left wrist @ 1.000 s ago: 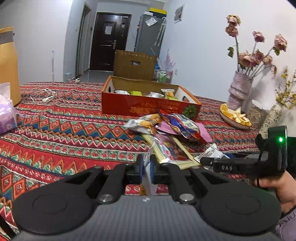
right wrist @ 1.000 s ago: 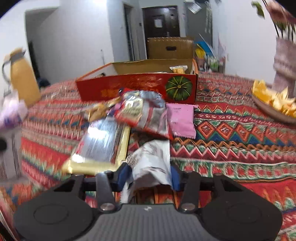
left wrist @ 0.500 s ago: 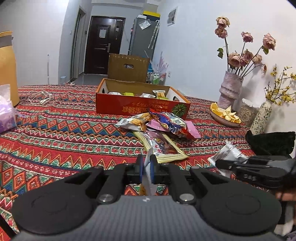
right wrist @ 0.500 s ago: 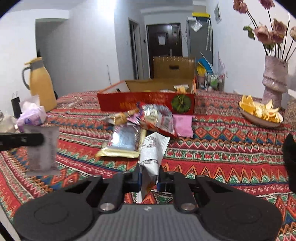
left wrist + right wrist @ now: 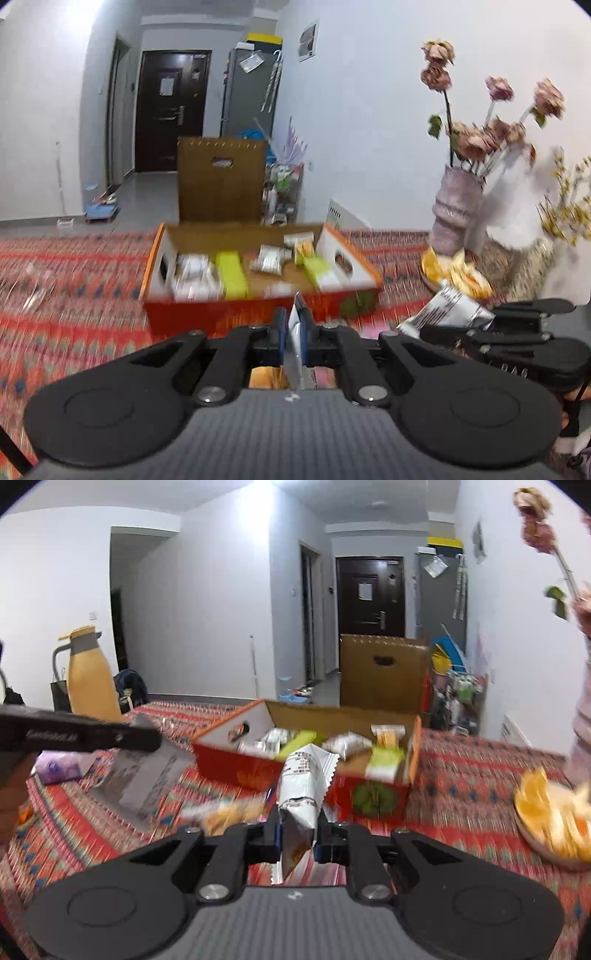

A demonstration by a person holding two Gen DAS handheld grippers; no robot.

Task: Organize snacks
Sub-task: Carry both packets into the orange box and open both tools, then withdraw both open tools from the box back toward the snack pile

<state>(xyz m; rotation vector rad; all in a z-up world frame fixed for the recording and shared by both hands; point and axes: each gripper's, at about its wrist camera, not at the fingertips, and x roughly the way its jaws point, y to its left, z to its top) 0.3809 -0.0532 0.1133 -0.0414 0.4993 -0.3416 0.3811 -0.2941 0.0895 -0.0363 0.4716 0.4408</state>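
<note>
An open red cardboard box (image 5: 236, 314) with several snack packets inside stands on the patterned tablecloth; it also shows in the right wrist view (image 5: 240, 768). My left gripper (image 5: 292, 339) is shut on a thin silver snack packet (image 5: 294, 343), seen edge-on, held above the table just before the box. The same packet (image 5: 144, 775) hangs flat at left in the right wrist view. My right gripper (image 5: 298, 834) is shut on a white printed snack packet (image 5: 304, 786), held up before the box's near wall; it also shows at right in the left wrist view (image 5: 448, 314).
A vase of dried roses (image 5: 456, 206) and a plate of orange peels (image 5: 458, 277) stand right of the box. A yellow thermos jug (image 5: 92, 675) and a purple tissue pack (image 5: 59, 768) are at left. Loose snacks (image 5: 225, 812) lie blurred below the grippers. A brown carton (image 5: 221, 177) stands behind.
Both grippers have risen and moved forward toward the red box, each still holding its packet. The loose snack pile has dropped below the views. The box's inside now shows from above.
</note>
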